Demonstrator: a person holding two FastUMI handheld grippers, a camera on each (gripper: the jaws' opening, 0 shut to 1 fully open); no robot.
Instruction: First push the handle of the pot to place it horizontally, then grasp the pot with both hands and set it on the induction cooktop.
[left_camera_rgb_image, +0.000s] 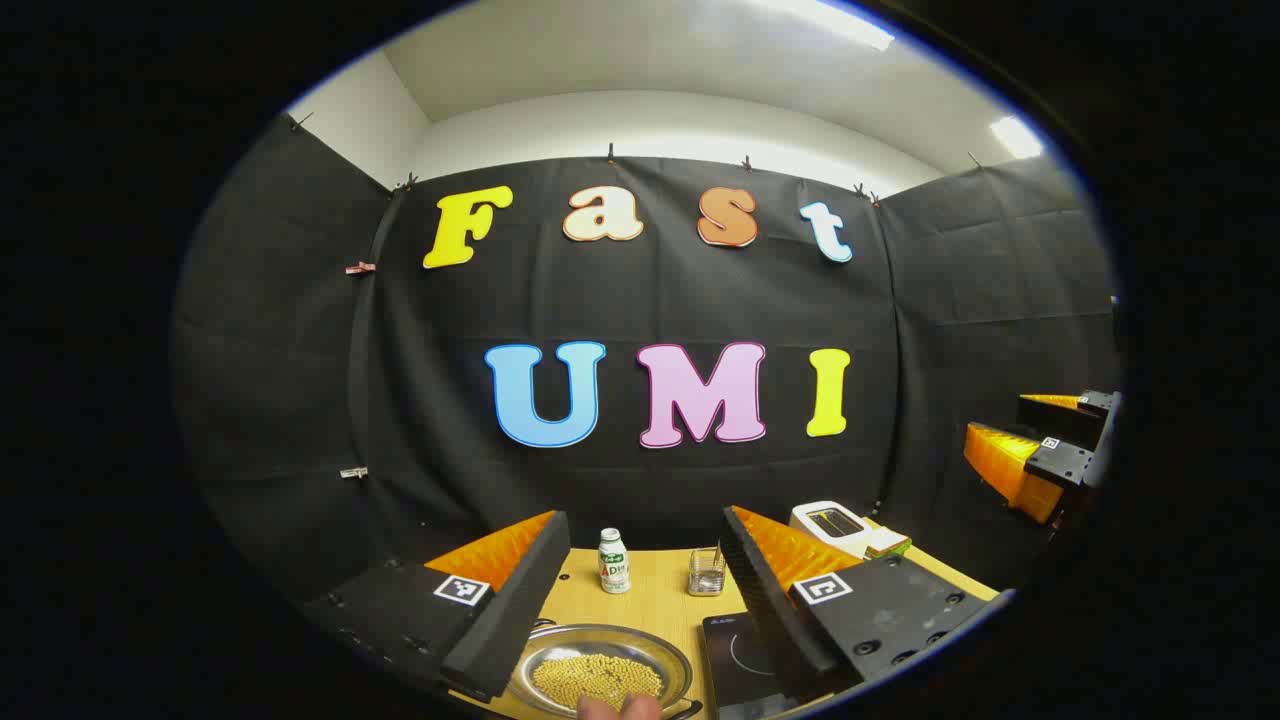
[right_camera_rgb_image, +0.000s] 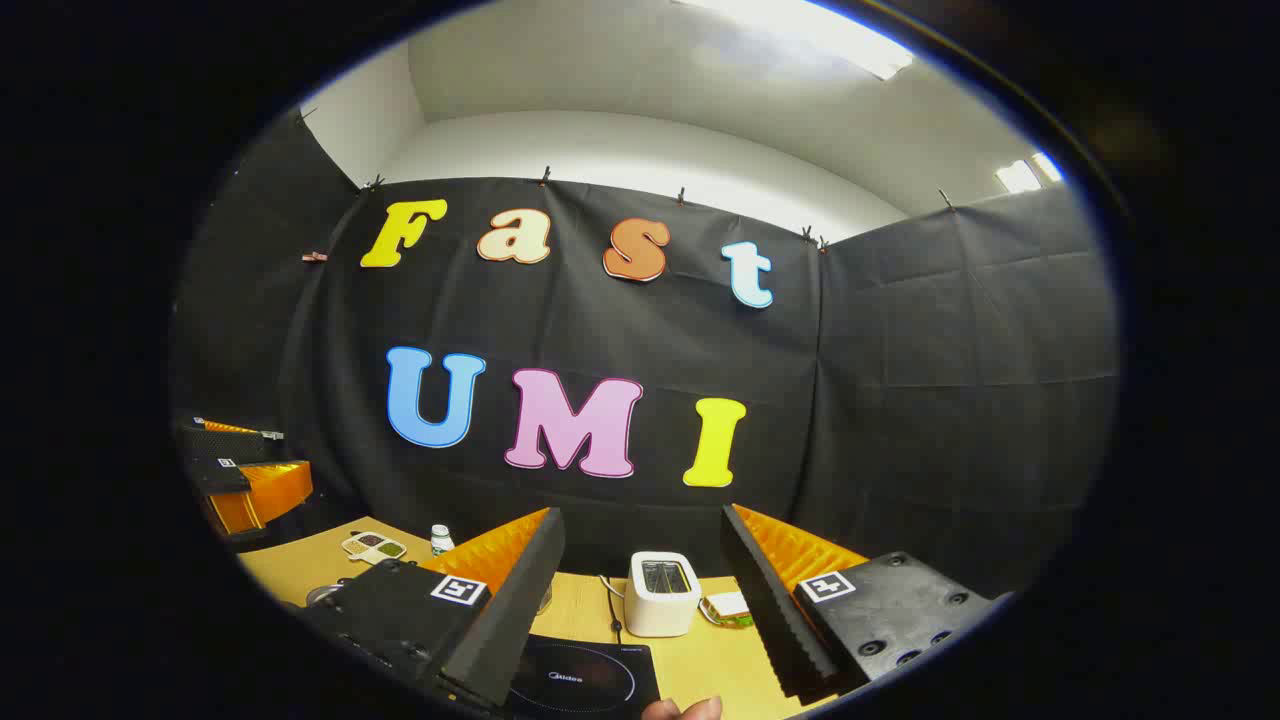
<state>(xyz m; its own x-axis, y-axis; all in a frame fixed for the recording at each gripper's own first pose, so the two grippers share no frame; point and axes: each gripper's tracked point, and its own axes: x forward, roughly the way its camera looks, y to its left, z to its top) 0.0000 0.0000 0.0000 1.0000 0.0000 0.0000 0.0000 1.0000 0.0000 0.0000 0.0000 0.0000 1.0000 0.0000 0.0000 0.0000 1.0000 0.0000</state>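
We see the pot (left_camera_rgb_image: 600, 680) at 6 o'clock in the left gripper view: a shallow metal pan lying flat on the wooden table (left_camera_rgb_image: 655, 600), holding a heap of small yellow beads (left_camera_rgb_image: 598, 678). Its handle is cut off at the lower rim, so we cannot tell its long axis or which way it points. A fingertip (left_camera_rgb_image: 618, 708) shows at the pot's near edge.

The induction cooktop (left_camera_rgb_image: 738, 650) lies just beside the pot at 5 o'clock; in the right gripper view it sits at 6 o'clock (right_camera_rgb_image: 585, 680).

Left gripper (left_camera_rgb_image: 645, 590): jaws spread wide, nothing between them, raised above the pot. Right gripper (right_camera_rgb_image: 640, 590): likewise wide apart and holding nothing, above the cooktop; it also shows at 3 o'clock in the left gripper view (left_camera_rgb_image: 1040, 450).

Around: a small white bottle (left_camera_rgb_image: 613, 561) and a clear glass holder (left_camera_rgb_image: 706, 572) stand behind the pot. A white toaster (right_camera_rgb_image: 662, 592) stands behind the cooktop, a green-edged sponge (right_camera_rgb_image: 728, 607) beside it. A divided snack dish (right_camera_rgb_image: 373, 546) sits at 8 o'clock in the right gripper view
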